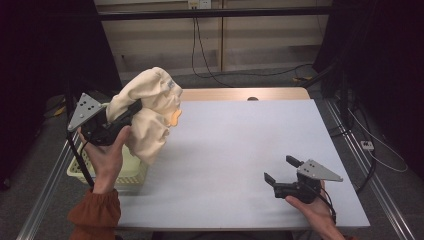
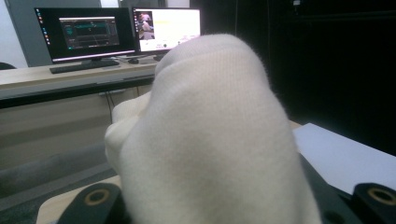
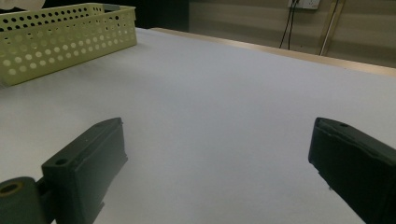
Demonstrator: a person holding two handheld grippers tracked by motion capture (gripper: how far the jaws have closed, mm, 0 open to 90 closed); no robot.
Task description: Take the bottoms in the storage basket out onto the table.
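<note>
A cream knitted garment [image 1: 150,112] hangs bunched in the air over the table's left edge, held up by my left gripper [image 1: 131,111], which is shut on its fabric. In the left gripper view the same cream cloth [image 2: 210,140] bulges up between the jaws and hides them. My right gripper [image 1: 282,169] rests low over the white table [image 1: 235,150] at the front right, open, with nothing between its fingers [image 3: 88,163].
A pale yellow-green perforated basket [image 1: 125,172] sits at the table's left edge under the garment; in the right gripper view the basket [image 3: 60,37] stands far left. Metal frame rails run along both table sides. Monitors [image 2: 88,30] stand on a desk beyond.
</note>
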